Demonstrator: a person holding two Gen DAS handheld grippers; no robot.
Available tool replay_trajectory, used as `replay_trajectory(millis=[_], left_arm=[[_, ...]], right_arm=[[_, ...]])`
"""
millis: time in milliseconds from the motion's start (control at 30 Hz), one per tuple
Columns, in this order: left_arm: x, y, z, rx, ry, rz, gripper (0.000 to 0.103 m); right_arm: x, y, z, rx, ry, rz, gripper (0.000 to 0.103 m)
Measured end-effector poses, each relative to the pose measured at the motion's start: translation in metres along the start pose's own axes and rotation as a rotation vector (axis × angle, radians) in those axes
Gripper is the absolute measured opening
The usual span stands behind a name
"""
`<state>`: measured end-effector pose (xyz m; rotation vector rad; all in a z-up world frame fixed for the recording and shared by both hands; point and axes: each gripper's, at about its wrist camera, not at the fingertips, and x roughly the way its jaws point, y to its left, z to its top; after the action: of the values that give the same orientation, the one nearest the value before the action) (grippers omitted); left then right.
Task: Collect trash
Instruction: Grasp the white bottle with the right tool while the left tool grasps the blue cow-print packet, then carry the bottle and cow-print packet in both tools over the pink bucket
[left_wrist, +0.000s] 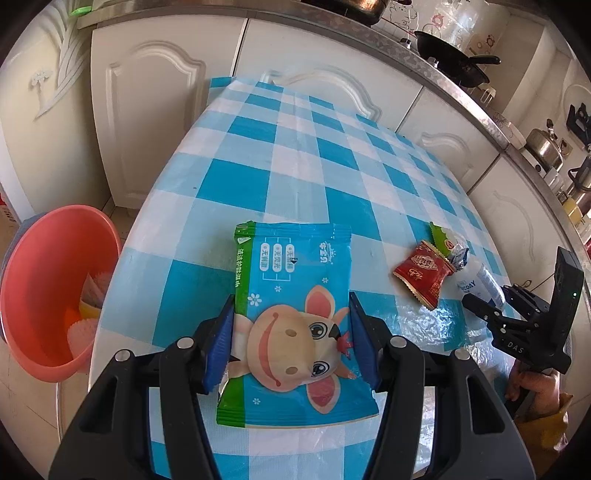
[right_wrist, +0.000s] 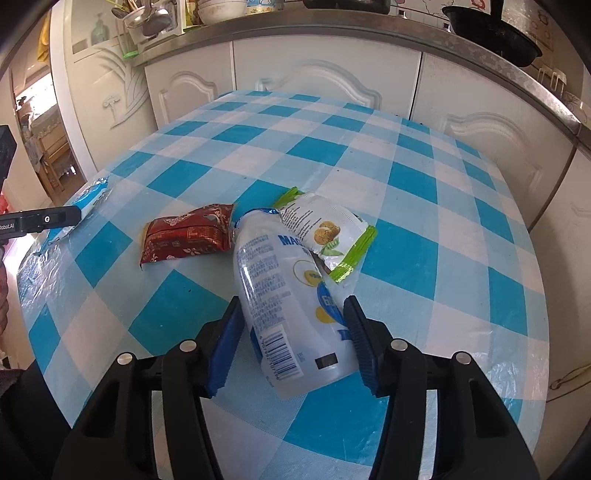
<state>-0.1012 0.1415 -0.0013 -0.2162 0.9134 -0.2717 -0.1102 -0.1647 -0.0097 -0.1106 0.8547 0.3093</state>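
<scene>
My left gripper is shut on a blue wet-wipe packet with a cartoon cow, its pads pressing on both long edges above the checked table. My right gripper is shut on a white plastic bottle that lies on the cloth, with both pads touching its sides. A white and green wrapper rests against the bottle's neck, and a red snack packet lies just to its left. The left wrist view shows the red packet, the bottle and the right gripper at the right.
A pink basin holding several wrappers stands on the floor to the left of the table. White cabinets stand behind the table, under a counter with pans and pots. A hand holds the right gripper's handle.
</scene>
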Motion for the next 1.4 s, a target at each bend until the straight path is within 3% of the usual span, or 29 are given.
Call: replay_trajectory(millis=[133,267,600,767,1133,1400], left_arm=[[-0.004,0.008,-0.004,-0.013,-0.015,-0.042,0.058],[-0.009,0.018,-0.006,-0.039,-0.030,-0.081,0.058],[-0.028,0.055,-0.009,-0.122,-0.078,-0.129,0.058],[-0.042,0.081,-0.011,-0.165,-0.109,-0.110,0.058],[-0.071,0.166,-0.013,-0.316,-0.188,0.066,0.058],[-0.079,0.224,-0.015,-0.417,-0.210,0.193,0.058]], right_arm=[[-0.002,0.005,-0.001,0.008,-0.006,-0.042,0.047],[-0.004,0.008,-0.001,0.039,0.002,-0.061,0.046],[-0.030,0.022,0.019,0.126,-0.049,0.012,0.044],[-0.039,0.042,0.041,0.134,-0.075,0.080,0.044],[-0.023,0.143,0.102,0.026,-0.060,0.374,0.044],[0.014,0.228,0.148,-0.051,0.020,0.551,0.044]])
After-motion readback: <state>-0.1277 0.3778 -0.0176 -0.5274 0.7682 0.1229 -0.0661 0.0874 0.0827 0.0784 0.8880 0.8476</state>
